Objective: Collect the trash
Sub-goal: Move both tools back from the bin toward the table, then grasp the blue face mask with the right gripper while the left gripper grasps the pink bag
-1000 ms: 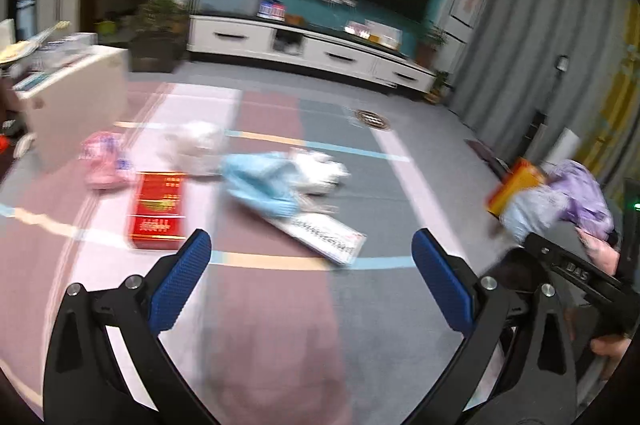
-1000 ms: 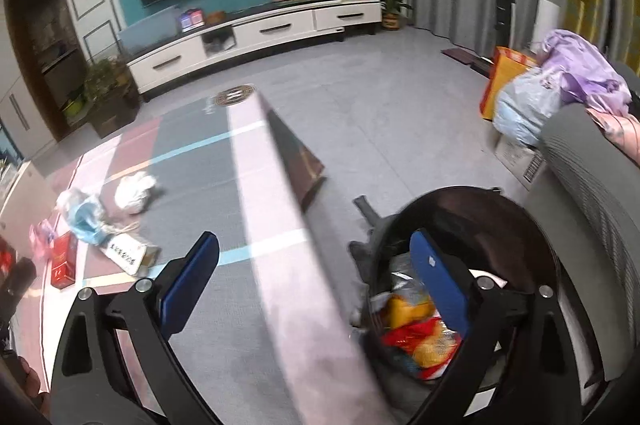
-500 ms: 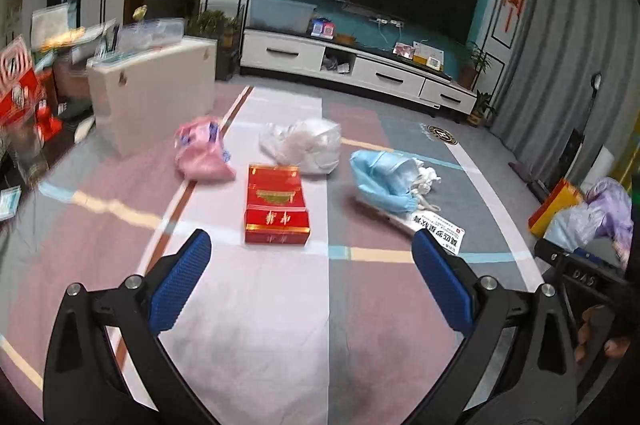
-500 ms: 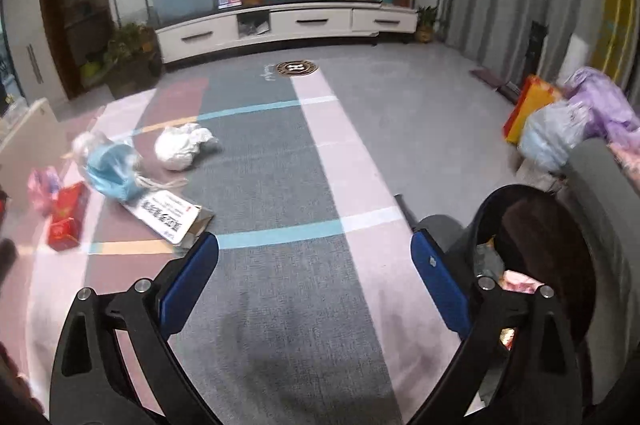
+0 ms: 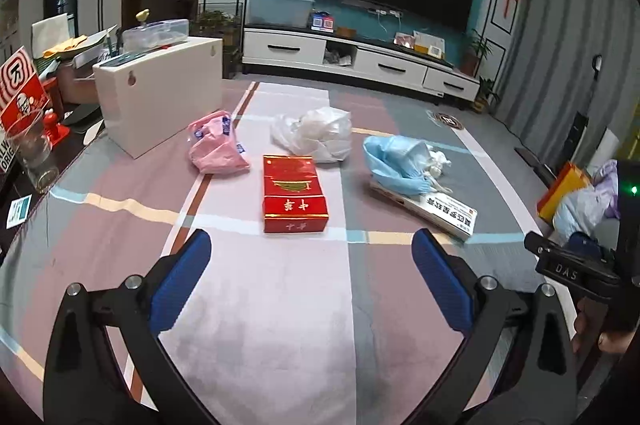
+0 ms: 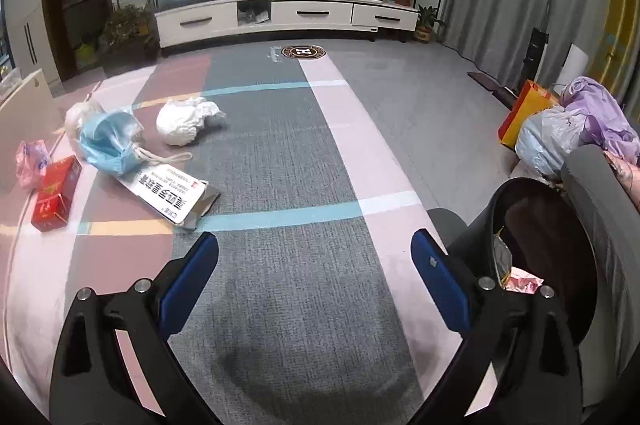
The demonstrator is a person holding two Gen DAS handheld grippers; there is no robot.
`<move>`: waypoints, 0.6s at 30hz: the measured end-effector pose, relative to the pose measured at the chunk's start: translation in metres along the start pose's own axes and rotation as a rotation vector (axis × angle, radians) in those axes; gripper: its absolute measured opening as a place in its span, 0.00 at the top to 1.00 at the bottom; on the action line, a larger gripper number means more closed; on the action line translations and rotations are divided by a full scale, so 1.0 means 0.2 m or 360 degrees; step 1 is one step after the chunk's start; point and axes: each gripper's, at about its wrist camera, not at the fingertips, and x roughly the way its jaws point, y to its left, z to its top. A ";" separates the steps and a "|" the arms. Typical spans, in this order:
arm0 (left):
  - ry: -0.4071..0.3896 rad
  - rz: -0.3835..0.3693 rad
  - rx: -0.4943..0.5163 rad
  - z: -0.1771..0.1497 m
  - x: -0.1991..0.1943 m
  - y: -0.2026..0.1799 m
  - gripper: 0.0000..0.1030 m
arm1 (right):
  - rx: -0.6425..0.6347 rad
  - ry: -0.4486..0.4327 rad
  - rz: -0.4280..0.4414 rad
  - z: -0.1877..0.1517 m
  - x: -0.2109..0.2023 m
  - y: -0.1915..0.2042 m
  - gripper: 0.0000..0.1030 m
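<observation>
Left wrist view: the left gripper [image 5: 311,271] hangs over the striped carpet [image 5: 280,325] with its blue pads spread wide, nothing between them. Straight ahead, just past the tips, lies the red carton [image 5: 294,195], flat on a pale stripe. Beyond it sit a pink bag [image 5: 216,149] to the left and a white plastic bag [image 5: 316,137] behind, the white one nearly touching the carton's far end. Off to the right, a blue bag [image 5: 396,159] rests on top of a flat white box [image 5: 434,207] with printed lettering. A white cabinet [image 5: 160,93] stands at the left.

Over to the right wrist view: the right gripper [image 6: 314,273] is also parted wide and empty above the carpet. At its right, close beside the right pad, the black trash bin [image 6: 560,245] stands open with wrappers [image 6: 520,281] inside. A crumpled white wad [image 6: 184,121] lies on the carpet near the blue bag, well apart from the bin.
</observation>
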 end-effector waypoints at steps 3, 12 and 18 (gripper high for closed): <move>0.0010 -0.0011 0.0035 0.00 0.00 -0.02 0.03 | 0.0000 -0.0015 0.0004 0.00 0.00 0.00 0.08; 0.0003 -0.0060 0.0034 0.02 -0.02 0.00 0.03 | -0.0024 -0.0020 0.0015 0.00 0.00 0.02 0.08; 0.0044 -0.0035 0.0047 0.04 -0.04 0.08 0.03 | -0.0167 -0.0172 -0.0183 -0.05 -0.03 0.10 0.03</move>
